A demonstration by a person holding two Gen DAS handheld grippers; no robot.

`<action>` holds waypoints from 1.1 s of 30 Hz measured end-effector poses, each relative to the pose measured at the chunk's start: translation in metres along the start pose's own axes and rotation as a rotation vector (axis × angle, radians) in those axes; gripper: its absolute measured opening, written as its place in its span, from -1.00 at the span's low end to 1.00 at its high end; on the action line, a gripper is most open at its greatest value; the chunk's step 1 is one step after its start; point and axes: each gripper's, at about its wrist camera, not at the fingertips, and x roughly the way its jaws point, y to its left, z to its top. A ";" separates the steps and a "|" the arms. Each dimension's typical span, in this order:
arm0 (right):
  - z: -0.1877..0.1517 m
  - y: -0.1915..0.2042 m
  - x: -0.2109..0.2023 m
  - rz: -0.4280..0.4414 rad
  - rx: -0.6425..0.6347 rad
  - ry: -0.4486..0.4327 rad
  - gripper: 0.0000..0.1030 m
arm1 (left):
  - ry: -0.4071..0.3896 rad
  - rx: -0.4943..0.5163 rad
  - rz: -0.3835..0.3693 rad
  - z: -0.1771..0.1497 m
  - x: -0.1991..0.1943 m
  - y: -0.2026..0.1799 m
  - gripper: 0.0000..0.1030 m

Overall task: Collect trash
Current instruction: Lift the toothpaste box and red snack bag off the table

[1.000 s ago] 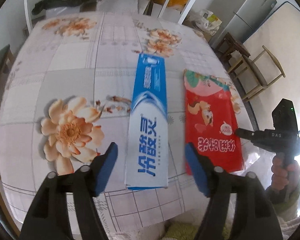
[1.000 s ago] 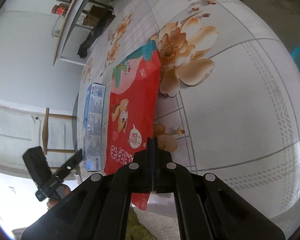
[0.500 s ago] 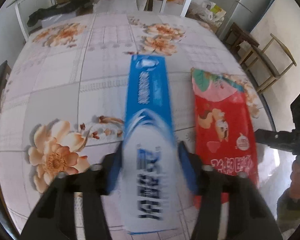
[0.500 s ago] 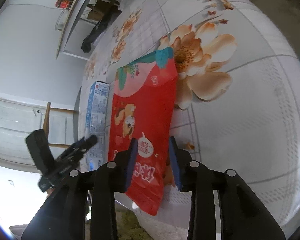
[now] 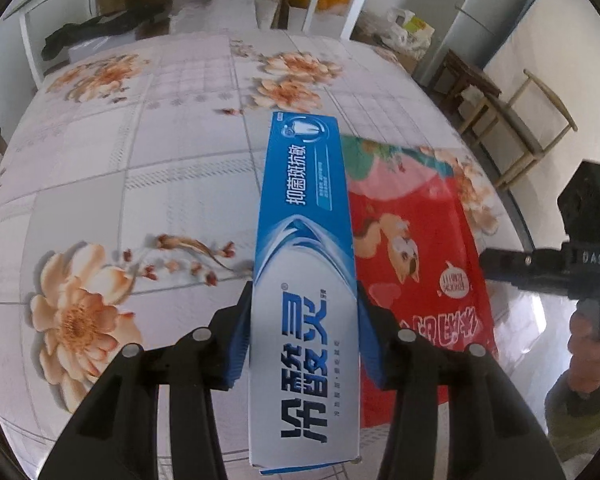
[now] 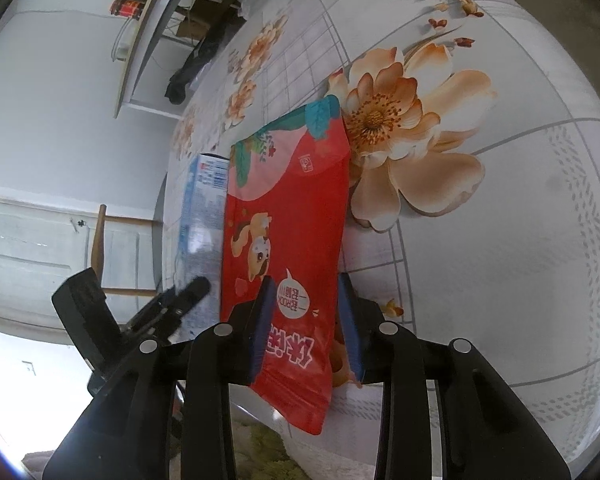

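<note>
A blue and white toothpaste box (image 5: pixel 304 240) lies lengthwise on the flowered tablecloth (image 5: pixel 140 184). My left gripper (image 5: pixel 304 296) is shut on its near half, with a blue pad pressed on each long side. Right beside it lies a flat red snack bag (image 6: pixel 288 208), its near end hanging over the table edge. My right gripper (image 6: pixel 305 280) hovers over that end, open; the left finger covers part of the bag and the right finger sits at the bag's right edge. The left wrist view shows the right gripper (image 5: pixel 486 260) side-on at the red bag (image 5: pixel 412 248).
The table's near edge runs just below both grippers. Wooden chairs (image 5: pixel 540 128) stand off the table's right side. Behind the far edge are a white frame table (image 5: pixel 32 40), dark cloth and boxes. A hand (image 5: pixel 588 344) holds the right gripper.
My left gripper moved forward over the toothpaste box and its jaws closed onto the box's sides. My right gripper went from shut to open above the red bag.
</note>
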 end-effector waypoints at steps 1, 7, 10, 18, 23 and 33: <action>0.000 0.000 0.000 0.002 0.001 -0.001 -0.37 | -0.004 0.005 0.009 -0.002 0.001 -0.002 -0.12; -0.001 -0.007 -0.005 0.092 0.039 -0.013 -0.34 | -0.014 0.019 0.025 -0.003 0.001 -0.006 -0.12; -0.002 -0.012 -0.010 0.189 0.064 -0.026 -0.34 | -0.016 0.019 0.028 -0.003 0.001 -0.005 -0.12; -0.005 -0.027 -0.013 0.393 0.134 -0.028 -0.34 | -0.017 0.020 0.032 -0.003 0.001 -0.005 -0.13; -0.009 -0.037 -0.004 0.453 0.190 0.006 -0.34 | -0.018 0.019 0.032 -0.003 0.001 -0.004 -0.13; -0.014 -0.020 -0.013 0.231 0.105 0.032 0.00 | -0.019 0.018 0.032 -0.003 0.001 -0.005 -0.13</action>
